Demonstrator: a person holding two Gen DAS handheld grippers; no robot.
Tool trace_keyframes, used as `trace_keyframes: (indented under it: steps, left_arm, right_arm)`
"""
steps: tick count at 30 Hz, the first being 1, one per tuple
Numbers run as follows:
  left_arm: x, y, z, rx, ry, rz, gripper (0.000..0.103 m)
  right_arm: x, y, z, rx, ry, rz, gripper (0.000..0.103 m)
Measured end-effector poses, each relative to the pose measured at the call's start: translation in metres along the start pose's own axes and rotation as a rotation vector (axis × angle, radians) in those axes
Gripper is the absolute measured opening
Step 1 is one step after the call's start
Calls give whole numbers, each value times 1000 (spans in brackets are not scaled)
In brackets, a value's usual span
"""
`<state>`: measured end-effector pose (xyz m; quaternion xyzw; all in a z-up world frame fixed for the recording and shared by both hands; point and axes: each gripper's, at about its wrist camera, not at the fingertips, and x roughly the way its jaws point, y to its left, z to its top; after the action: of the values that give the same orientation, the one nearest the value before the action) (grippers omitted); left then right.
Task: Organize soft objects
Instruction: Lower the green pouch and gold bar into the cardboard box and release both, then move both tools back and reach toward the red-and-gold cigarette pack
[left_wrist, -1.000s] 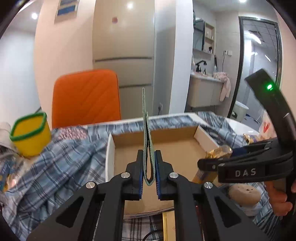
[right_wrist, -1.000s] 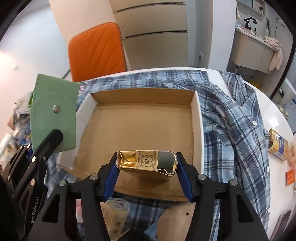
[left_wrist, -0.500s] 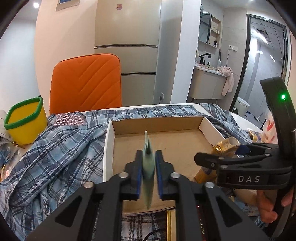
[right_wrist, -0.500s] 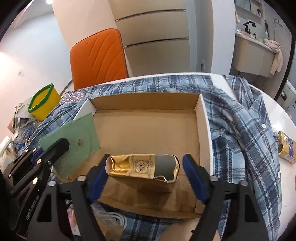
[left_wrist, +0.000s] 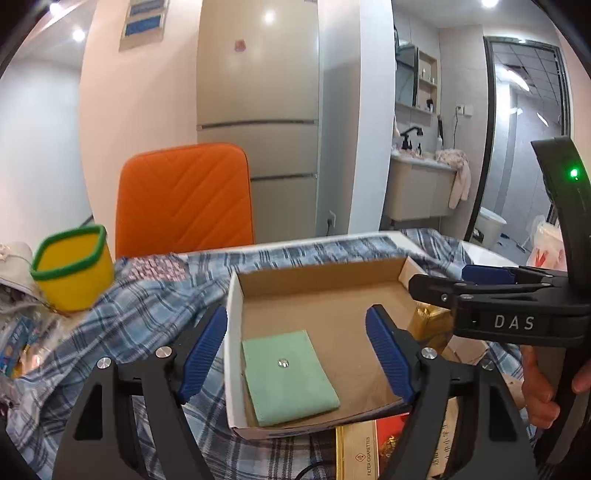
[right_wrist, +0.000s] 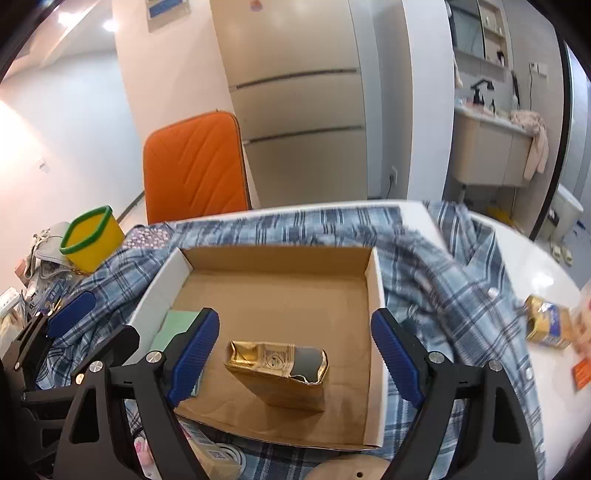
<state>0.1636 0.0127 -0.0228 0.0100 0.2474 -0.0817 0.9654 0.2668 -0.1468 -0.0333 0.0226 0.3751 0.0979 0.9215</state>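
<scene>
A shallow cardboard box (left_wrist: 235, 314) (right_wrist: 376, 280) lies on a blue plaid shirt (left_wrist: 147, 306) (right_wrist: 458, 295). A green felt pouch (left_wrist: 288, 373) (right_wrist: 173, 325) with a metal snap lies flat in the box's near left corner. My left gripper (left_wrist: 297, 354) hangs above it, jaws opening, pads clear of the pouch. A gold soft pack (right_wrist: 280, 373) (left_wrist: 430, 321) lies on the box floor. My right gripper (right_wrist: 295, 358) is over it, jaws opening, pads well apart from its ends. The right gripper (left_wrist: 439, 286) also shows from the side in the left wrist view.
A yellow cup with a green rim (left_wrist: 72, 273) (right_wrist: 90, 236) stands at the left by clutter. An orange chair (left_wrist: 184, 199) stands behind the table. Cigarette cartons (left_wrist: 360, 454) lie in front of the box. A small gold-and-blue pack (right_wrist: 546, 321) lies at the right.
The left gripper's jaws spread and the upright green pouch dropped flat into the box. The right gripper's jaws widened off the gold pack, which now lies on the box floor.
</scene>
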Motion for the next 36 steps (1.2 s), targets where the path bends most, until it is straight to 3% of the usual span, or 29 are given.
trace_keyframes:
  steps: [6, 10, 16, 20, 22, 26, 36]
  left_arm:
    - [-47, -1, 24, 23, -163, 34, 80]
    - [-87, 1, 35, 13, -239, 13, 83]
    - [-141, -6, 36, 19, -338, -10, 102]
    - [-167, -12, 30, 3, -412, -12, 103]
    - [-172, -12, 27, -14, -425, -21, 103]
    - [-173, -13, 14, -21, -451, -4, 103]
    - [-143, -26, -11, 14, -379, 0, 103]
  right_arm:
    - [-47, 4, 15, -27, -140, -23, 86]
    - [-99, 6, 19, -49, -260, -28, 87]
    - [-162, 5, 3, -40, -380, -10, 89]
    - [-190, 6, -13, -56, -454, -19, 91]
    - [-205, 6, -25, -72, -512, -47, 103]
    - [-219, 7, -48, -114, -595, -80, 103]
    - [-194, 2, -88, -162, -566, -69, 103]
